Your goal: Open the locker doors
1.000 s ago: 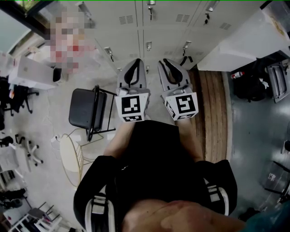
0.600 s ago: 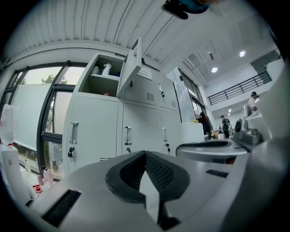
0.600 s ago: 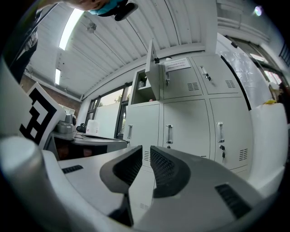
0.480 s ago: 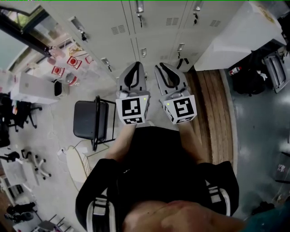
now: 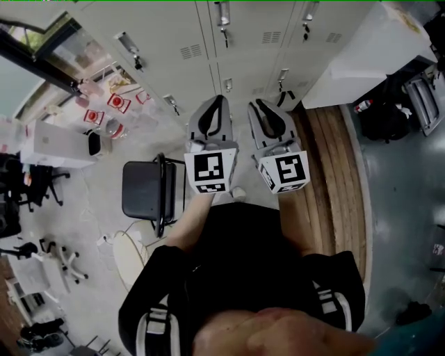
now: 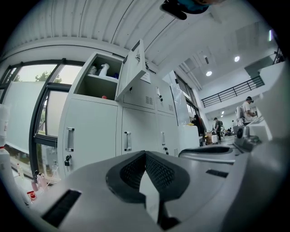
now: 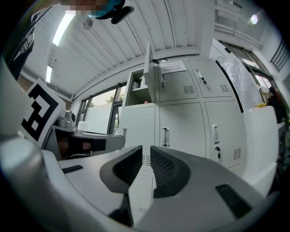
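A bank of pale grey lockers (image 5: 233, 49) stands ahead of me, most doors closed, with upright handles (image 5: 222, 14) and small locks. One upper door (image 6: 132, 68) hangs open over a shelf with bottles (image 6: 103, 70); in the right gripper view that same open door (image 7: 148, 68) shows edge-on. My left gripper (image 5: 220, 101) points level at the lockers, well short of them, its ribbed pads touching at the tips (image 6: 145, 153) with nothing between. My right gripper (image 5: 260, 104) is held beside it, its jaws (image 7: 146, 149) a narrow gap apart and empty. A closed door's handle (image 7: 166, 137) lies straight beyond them.
A black folding chair (image 5: 144, 189) stands to my left, with a round wire stool (image 5: 128, 254) behind it. A wooden platform (image 5: 327, 160) runs along the right, below a white counter (image 5: 375, 55). A white box (image 5: 59, 142) and clutter lie by the window. People (image 6: 247, 108) stand far off.
Both grippers stay side by side before me; the left one has lifted slightly. The head view has shifted, so more of the lockers' left side and the window show.
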`<state>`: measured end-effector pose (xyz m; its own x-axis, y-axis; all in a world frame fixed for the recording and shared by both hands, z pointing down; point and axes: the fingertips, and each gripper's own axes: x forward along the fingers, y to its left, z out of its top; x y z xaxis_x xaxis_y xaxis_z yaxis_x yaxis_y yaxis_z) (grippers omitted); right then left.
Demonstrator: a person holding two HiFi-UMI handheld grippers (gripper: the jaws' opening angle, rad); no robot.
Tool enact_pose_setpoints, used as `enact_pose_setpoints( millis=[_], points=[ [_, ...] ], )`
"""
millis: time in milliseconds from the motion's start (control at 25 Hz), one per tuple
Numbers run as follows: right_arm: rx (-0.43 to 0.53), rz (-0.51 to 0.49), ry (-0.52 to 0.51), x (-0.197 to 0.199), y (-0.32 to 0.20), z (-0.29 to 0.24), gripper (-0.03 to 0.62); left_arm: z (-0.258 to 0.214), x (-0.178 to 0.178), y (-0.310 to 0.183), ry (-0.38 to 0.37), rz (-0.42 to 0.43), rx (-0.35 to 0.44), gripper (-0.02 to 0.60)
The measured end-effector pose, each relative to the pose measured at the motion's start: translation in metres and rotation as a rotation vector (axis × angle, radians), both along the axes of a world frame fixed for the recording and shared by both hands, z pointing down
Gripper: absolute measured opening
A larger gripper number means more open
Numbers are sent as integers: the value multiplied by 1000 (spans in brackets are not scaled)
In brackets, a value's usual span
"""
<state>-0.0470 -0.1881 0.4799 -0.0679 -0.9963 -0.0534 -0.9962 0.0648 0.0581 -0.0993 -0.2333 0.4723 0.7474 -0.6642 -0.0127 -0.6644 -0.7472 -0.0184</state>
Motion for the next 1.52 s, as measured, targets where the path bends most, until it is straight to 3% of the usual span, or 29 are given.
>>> enact_pose_setpoints(
  millis=[440, 760, 1080, 1520],
  points=[
    [-1, 77, -1, -39, -1, -7, 64, -17, -38, 1, 30, 67, 11, 9],
    [-2, 105, -8, -37, 8, -8, 64, -17, -33, 9, 41, 106, 10, 9],
    [28, 122, -26, 3, 12, -8, 64, -13, -2, 10, 24, 112, 18, 9],
    [54, 66, -46, 90, 14, -22, 64, -17, 88, 16, -8, 93, 5, 9]
  ],
)
